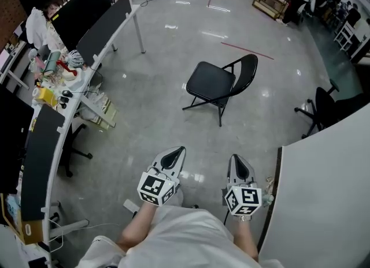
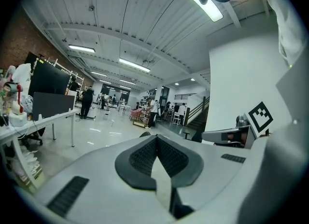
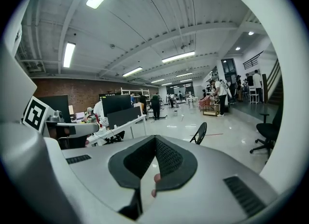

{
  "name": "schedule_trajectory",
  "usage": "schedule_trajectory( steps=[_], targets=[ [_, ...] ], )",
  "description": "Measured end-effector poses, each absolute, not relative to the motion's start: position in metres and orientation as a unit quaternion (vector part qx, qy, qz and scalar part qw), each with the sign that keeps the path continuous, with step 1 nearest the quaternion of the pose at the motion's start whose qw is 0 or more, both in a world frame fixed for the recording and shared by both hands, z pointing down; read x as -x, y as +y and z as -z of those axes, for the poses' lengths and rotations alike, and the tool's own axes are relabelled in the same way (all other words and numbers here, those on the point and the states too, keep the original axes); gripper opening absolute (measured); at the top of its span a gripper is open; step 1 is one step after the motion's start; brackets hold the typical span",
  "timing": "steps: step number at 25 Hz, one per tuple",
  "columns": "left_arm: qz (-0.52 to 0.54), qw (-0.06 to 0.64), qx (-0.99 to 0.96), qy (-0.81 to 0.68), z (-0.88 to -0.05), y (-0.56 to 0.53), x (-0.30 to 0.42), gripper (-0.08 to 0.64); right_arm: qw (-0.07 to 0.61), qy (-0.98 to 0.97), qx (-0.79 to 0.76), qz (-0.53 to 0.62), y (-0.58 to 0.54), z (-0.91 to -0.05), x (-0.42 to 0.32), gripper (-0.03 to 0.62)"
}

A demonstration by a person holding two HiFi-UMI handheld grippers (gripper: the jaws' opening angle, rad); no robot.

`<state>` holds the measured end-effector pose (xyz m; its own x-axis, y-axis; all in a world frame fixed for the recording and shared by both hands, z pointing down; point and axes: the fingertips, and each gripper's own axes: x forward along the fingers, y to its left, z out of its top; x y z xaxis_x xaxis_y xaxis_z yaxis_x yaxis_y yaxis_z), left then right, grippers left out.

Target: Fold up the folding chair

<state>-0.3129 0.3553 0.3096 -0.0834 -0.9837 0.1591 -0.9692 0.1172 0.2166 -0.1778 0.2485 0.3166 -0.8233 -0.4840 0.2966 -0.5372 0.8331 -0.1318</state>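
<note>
Tongs closed; black chair seemingly unfolded

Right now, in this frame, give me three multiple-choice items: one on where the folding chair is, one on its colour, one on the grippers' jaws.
1. Where is the folding chair?
A. on the desk
B. on open floor ahead of both grippers
C. between the left gripper's jaws

2. What colour is its seat?
A. red
B. white
C. black

3. How are the jaws of the left gripper and right gripper?
A. both shut, gripping nothing
B. both wide open
C. left shut on the chair

1 B: it stands unfolded on the grey floor, apart from both grippers.
2 C: seat and back are black.
3 A: each gripper view shows the pads together.
</note>
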Motion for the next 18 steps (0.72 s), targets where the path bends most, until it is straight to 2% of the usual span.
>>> schedule_trajectory(
  steps=[12, 18],
  targets=[
    [0.042, 0.135, -0.664, -0.734, -0.315, 0.334, 0.419, 0.011, 0.109, -0.948, -0.286, -0.092, 0.226, -0.315, 0.273, 0.006],
    [0.049, 0.155, -0.673, -0.722, -0.324, 0.32, 0.43, 0.011, 0.118, -0.938, -0.307, -0.111, 0.213, -0.322, 0.28, 0.006]
  ],
)
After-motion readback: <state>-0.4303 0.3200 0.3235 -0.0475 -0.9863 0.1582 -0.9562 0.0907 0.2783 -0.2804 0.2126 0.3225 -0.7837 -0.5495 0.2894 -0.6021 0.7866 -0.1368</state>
